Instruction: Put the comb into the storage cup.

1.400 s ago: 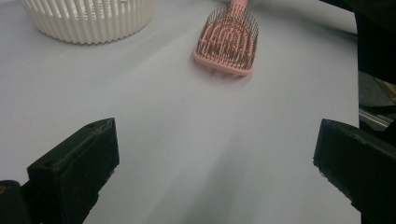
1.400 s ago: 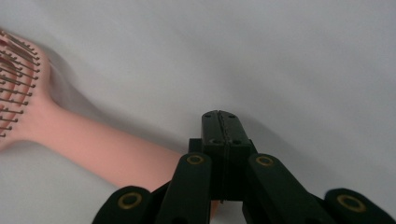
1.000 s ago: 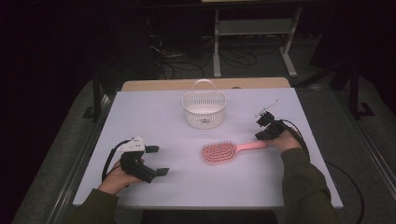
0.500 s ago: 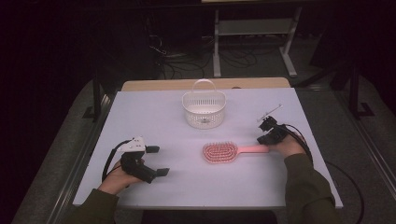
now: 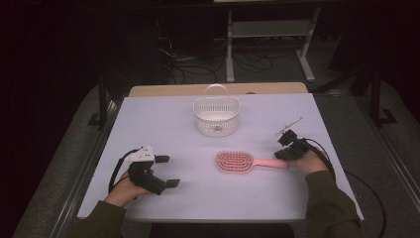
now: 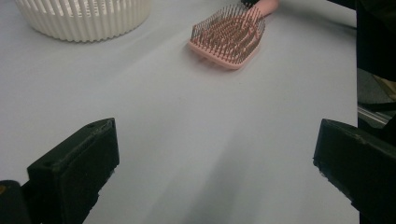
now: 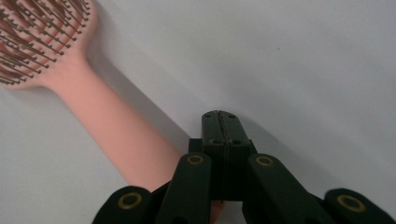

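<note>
A pink hairbrush [image 5: 235,161] lies bristles up on the white table [image 5: 163,124], its handle pointing right. My right gripper [image 5: 281,154] sits at the handle's end. In the right gripper view its jaws [image 7: 219,119] are pressed together with nothing between the tips, and the hairbrush handle [image 7: 116,130] runs along their left side and under the gripper body. My left gripper [image 5: 168,171] rests at the front left of the table, open and empty, about a hand's width left of the brush head. The left gripper view looks between its wide-apart jaws [image 6: 215,168] at the hairbrush [image 6: 229,35].
A white slotted basket [image 5: 216,116] with a raised handle stands at the back middle of the table, behind the brush; its wall [image 6: 84,18] shows at the top left of the left gripper view. Cables trail from both grippers. Dark floor and a metal stand lie beyond the table.
My right gripper moved toward the front edge, and the brush handle swung with it, from angled up-right to level. The left gripper stayed put.
</note>
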